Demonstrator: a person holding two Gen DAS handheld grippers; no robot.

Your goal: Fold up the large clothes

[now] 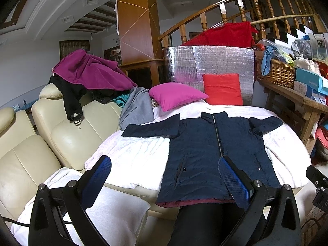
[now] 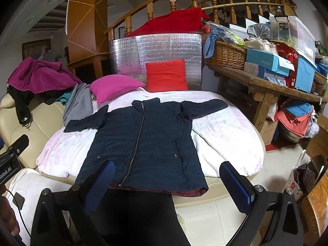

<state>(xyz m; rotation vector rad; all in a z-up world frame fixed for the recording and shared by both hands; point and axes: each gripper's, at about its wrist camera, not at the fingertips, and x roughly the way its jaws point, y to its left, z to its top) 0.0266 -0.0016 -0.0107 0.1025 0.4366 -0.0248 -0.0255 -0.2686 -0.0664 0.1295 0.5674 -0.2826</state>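
Note:
A navy quilted jacket (image 1: 207, 153) lies flat and zipped, front up, on a white blanket (image 1: 133, 151), both sleeves spread out to the sides. Its hem with maroon lining hangs at the near edge. It also shows in the right wrist view (image 2: 143, 143). My left gripper (image 1: 164, 172) is open and empty, held back from the jacket's hem. My right gripper (image 2: 167, 176) is open and empty, above the hem and the near edge of the blanket (image 2: 225, 139).
A cream leather sofa (image 1: 61, 135) stands on the left with a purple garment (image 1: 90, 71), black and grey clothes on it. A pink cushion (image 1: 174, 94) and a red cushion (image 1: 223, 89) lie behind the jacket. A cluttered wooden table (image 2: 266, 84) stands on the right.

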